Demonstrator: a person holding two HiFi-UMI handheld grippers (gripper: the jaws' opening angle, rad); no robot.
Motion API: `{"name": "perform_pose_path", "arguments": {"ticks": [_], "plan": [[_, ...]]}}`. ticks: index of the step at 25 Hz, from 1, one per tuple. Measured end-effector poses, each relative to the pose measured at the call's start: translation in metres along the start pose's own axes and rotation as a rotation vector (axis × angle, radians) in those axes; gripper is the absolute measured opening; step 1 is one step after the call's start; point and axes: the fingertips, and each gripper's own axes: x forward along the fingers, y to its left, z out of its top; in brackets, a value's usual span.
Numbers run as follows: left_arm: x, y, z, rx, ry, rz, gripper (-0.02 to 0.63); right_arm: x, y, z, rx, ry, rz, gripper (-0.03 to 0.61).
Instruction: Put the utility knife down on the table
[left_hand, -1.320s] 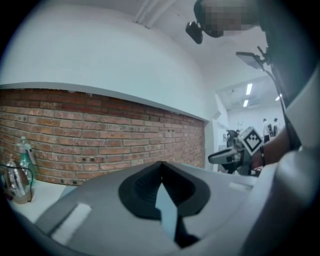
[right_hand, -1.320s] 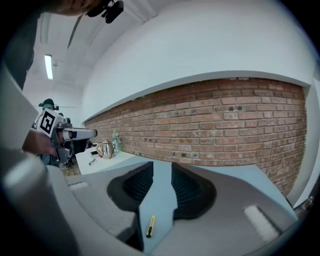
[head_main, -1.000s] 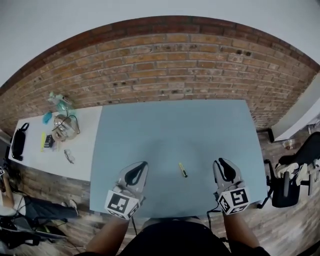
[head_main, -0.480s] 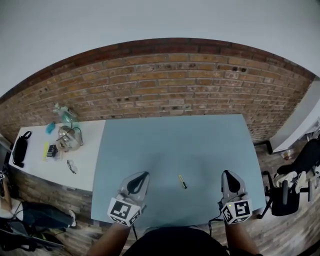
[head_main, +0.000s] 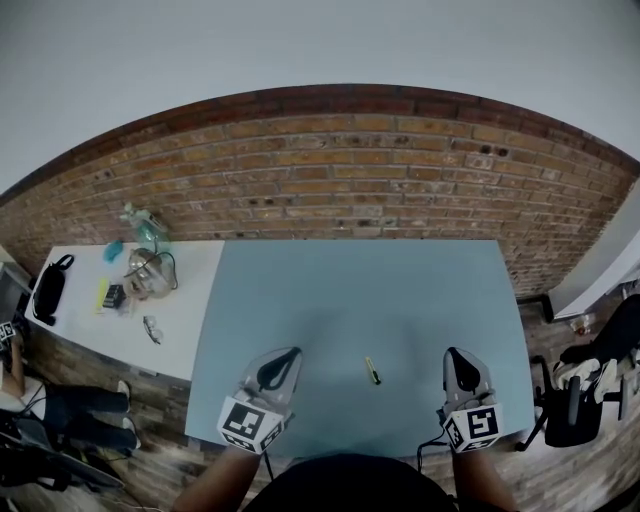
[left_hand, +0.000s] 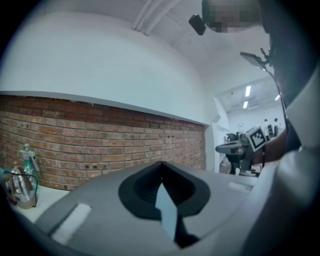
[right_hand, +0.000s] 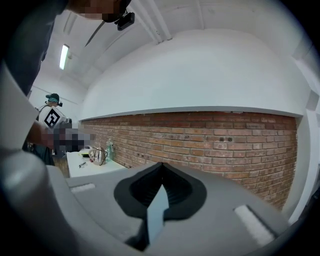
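Observation:
The utility knife (head_main: 372, 371), small, yellow and black, lies flat on the blue-grey table (head_main: 350, 290) near its front edge, between my two grippers and touching neither. My left gripper (head_main: 289, 352) is to the knife's left, its jaws together and nothing in them. My right gripper (head_main: 453, 353) is to the knife's right, also shut and empty. In the left gripper view the left gripper (left_hand: 161, 164) points level toward the brick wall, and in the right gripper view the right gripper (right_hand: 161, 165) does the same. The knife shows in neither gripper view.
A white side table (head_main: 190, 300) adjoins the blue table's left side with a spray bottle (head_main: 142, 222), a glass jug (head_main: 146, 274), a black pouch (head_main: 47, 288) and small items. The brick wall (head_main: 360, 170) runs behind. A black chair (head_main: 590, 385) stands at the right.
The right gripper's jaws have closed from wide open to shut, with nothing between them. The head view has tilted slightly. The knife and the left gripper stay put.

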Motion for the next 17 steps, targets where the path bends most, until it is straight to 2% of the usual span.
{"name": "perform_pose_path", "arguments": {"ticks": [13,17], "plan": [[0.007,0.001,-0.003,-0.008,0.015,-0.009,-0.006,0.018,0.007,-0.004,-0.001,0.020,0.067,0.002],[-0.008,0.027,0.001,-0.005,0.018,0.062,-0.006,0.050,0.024,-0.004,0.008,0.000,0.119,0.002]]}}
